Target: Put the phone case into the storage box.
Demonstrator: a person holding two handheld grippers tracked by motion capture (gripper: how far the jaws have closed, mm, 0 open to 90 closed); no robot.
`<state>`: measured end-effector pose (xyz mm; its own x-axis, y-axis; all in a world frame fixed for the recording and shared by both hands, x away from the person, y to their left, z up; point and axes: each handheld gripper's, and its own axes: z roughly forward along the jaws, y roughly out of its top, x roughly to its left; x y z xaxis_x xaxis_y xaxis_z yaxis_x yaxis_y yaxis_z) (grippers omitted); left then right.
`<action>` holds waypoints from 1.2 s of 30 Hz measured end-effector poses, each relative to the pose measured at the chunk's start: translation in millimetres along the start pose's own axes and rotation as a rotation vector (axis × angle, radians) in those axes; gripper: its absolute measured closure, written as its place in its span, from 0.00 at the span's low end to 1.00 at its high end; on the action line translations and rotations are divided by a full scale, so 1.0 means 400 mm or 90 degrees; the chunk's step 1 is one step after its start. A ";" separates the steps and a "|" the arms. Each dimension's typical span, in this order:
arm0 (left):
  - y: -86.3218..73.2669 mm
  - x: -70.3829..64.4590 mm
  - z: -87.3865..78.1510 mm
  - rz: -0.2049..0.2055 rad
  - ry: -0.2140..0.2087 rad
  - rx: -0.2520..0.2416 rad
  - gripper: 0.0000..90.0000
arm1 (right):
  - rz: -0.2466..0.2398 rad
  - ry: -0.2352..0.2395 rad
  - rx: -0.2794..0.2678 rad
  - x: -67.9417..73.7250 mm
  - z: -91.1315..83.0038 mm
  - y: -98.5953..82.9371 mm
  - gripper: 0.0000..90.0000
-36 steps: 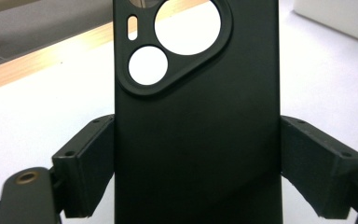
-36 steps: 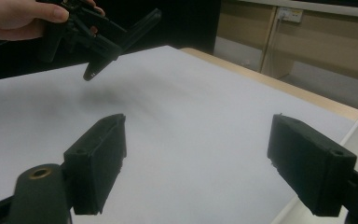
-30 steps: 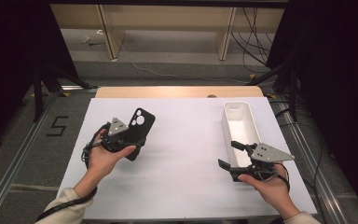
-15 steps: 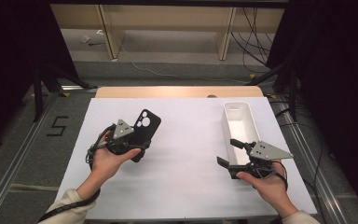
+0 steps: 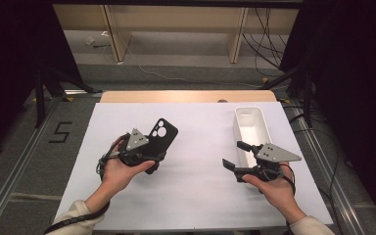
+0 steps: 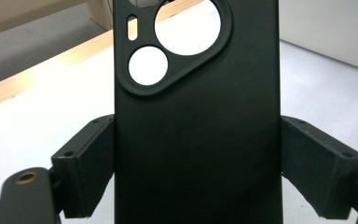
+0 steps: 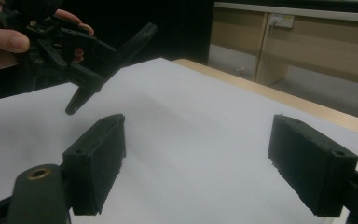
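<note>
Two grippers show. The left gripper [image 5: 152,155] clamps a black phone case [image 5: 162,133], camera cutouts toward twelve o'clock. The right gripper [image 5: 236,155], jaws apart, sits beside the white bin [image 5: 250,126] at three o'clock.

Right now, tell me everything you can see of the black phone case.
The black phone case is matte, rubbery-looking, with a raised camera island pierced by two round holes and a small slot. The left tool is shut on it, one jaw pressing each long edge near its lower end. It is held tilted above the white table, camera end pointing away from the person, toward the table's far side. Nothing else touches it.

Phone case [image 5: 162,133] left of bin [image 5: 251,128]
</note>
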<state>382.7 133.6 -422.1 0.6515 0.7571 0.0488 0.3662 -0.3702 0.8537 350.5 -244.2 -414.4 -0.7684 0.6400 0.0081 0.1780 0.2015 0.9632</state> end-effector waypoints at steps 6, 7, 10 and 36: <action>0.001 -0.006 0.000 0.007 -0.005 -0.001 0.17 | 0.000 -0.003 -0.002 0.000 0.003 0.001 0.23; 0.001 -0.006 0.000 0.008 -0.005 -0.001 0.17 | 0.002 -0.006 -0.001 -0.001 0.003 0.001 0.23; 0.003 -0.007 -0.001 0.009 -0.006 -0.005 0.17 | 0.004 -0.006 0.000 -0.003 0.005 0.000 0.23; 0.009 -0.038 0.007 0.026 -0.027 -0.009 0.17 | 0.006 -0.008 -0.001 0.002 0.033 0.015 0.22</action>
<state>375.9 119.4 -421.3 0.6938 0.7175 0.0616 0.3300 -0.3929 0.8583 359.2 -232.7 -412.3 -0.7586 0.6513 0.0145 0.1847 0.1937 0.9635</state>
